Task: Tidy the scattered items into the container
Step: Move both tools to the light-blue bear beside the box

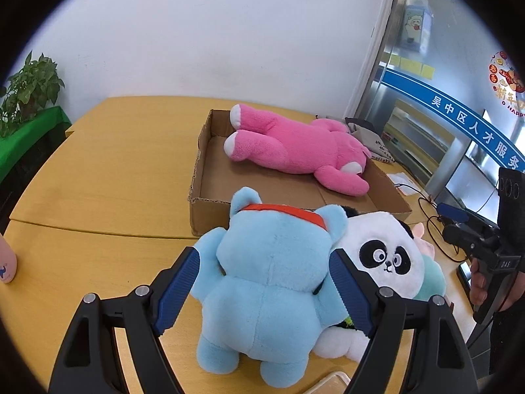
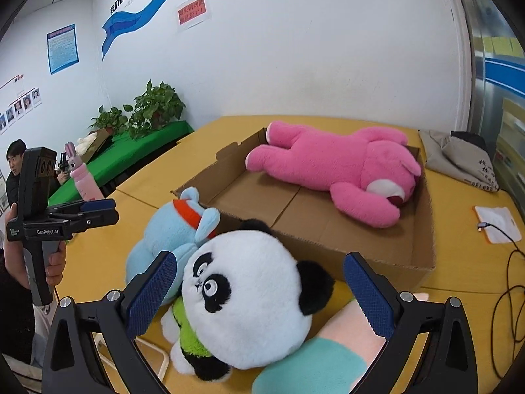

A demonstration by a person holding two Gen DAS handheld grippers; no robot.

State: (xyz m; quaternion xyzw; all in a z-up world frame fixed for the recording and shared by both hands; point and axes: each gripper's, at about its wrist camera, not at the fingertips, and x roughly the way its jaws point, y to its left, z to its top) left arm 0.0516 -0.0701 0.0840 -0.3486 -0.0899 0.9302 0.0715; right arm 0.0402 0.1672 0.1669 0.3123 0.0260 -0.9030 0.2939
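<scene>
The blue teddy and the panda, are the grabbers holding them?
No. The left gripper stands open around the blue teddy, and the right gripper stands open around the panda. Neither pinches.

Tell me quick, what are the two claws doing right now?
Left gripper: open around the blue plush toy, not squeezing it.
Right gripper: open around the panda plush, nothing held.

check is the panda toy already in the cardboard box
No, the panda toy lies on the table in front of the cardboard box, which holds only the pink plush.
</scene>
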